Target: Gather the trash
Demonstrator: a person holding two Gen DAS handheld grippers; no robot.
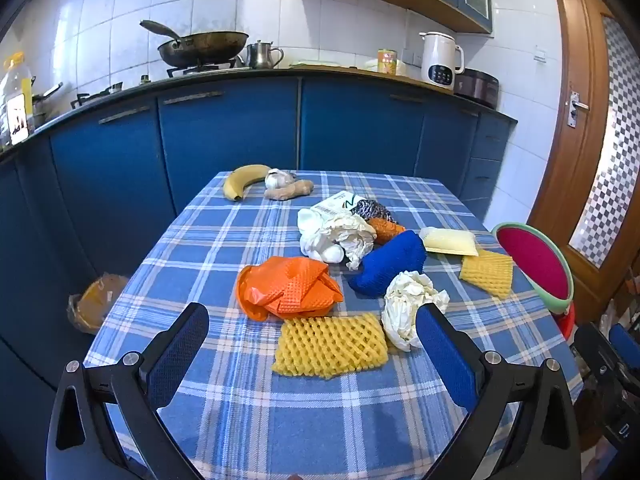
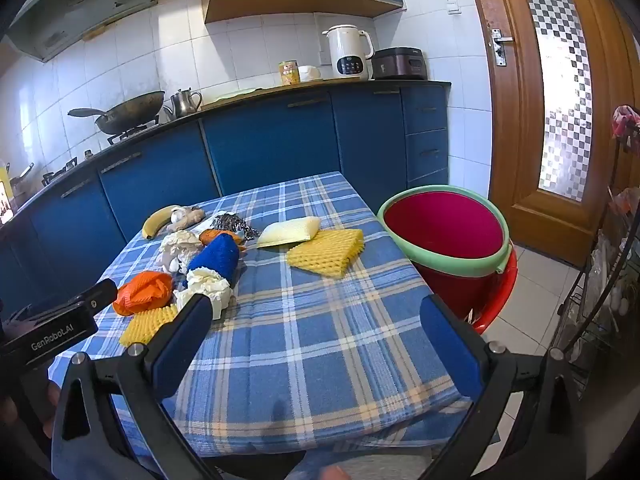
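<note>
Trash lies scattered on the blue plaid tablecloth (image 1: 256, 420): an orange foam net (image 1: 290, 288), a yellow foam net (image 1: 330, 346), crumpled white paper (image 1: 410, 304), a blue foam net (image 1: 390, 264), a white paper wad (image 1: 336, 232) and a second yellow net (image 1: 488, 272). My left gripper (image 1: 312, 322) hovers open just before the near yellow net, nothing between its fingers. My right gripper (image 2: 316, 312) is open over bare cloth, right of the pile. A red bucket with a green rim (image 2: 444, 232) stands beside the table's right edge.
A banana (image 1: 242, 180), garlic (image 1: 278, 178) and ginger (image 1: 290, 190) lie at the table's far end. A pale yellow packet (image 2: 290, 232) rests by the second net (image 2: 328, 254). Blue cabinets, a wok (image 1: 204, 46) and a white kettle (image 2: 350, 54) stand behind; a wooden door is on the right.
</note>
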